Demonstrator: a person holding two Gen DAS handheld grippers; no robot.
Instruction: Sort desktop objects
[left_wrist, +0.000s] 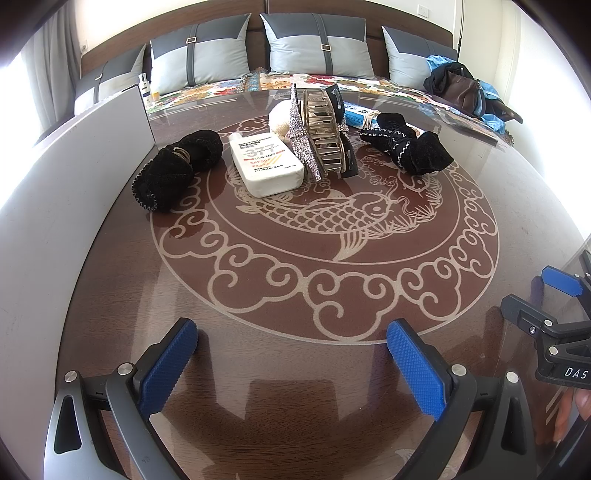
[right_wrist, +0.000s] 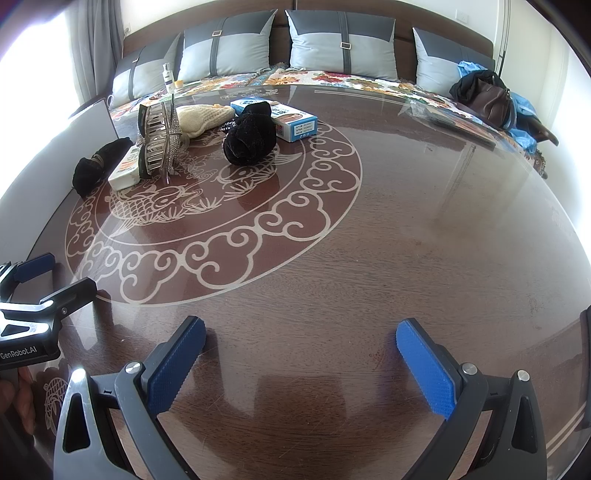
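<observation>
**Two blue grabbers wait over a fish table**

Blue bumpy pads sit closest to us. Left gripper has its two pads spread wide apart and holds nothing. Right gripper is spread wide too and holds nothing. Both hang low over the brown glass-topped table, which has a pale fish and curly clouds drawn on it.

From the right wrist view, the side of the left gripper reads "GenRobot.AI". From the left wrist view, the right gripper shows the letters "DAS".

Far back on the table sits a little heap. A white bottle lies flat and says "377", "UVA/UVB" and "SPF50". Just beside it stands a sparkly hair claw. One black scrunchie lies left of the bottle, and another black scrunchie lies right of the claw. Behind are a cream pouch and a blue and white box; its small writing is too tiny to read
</observation>
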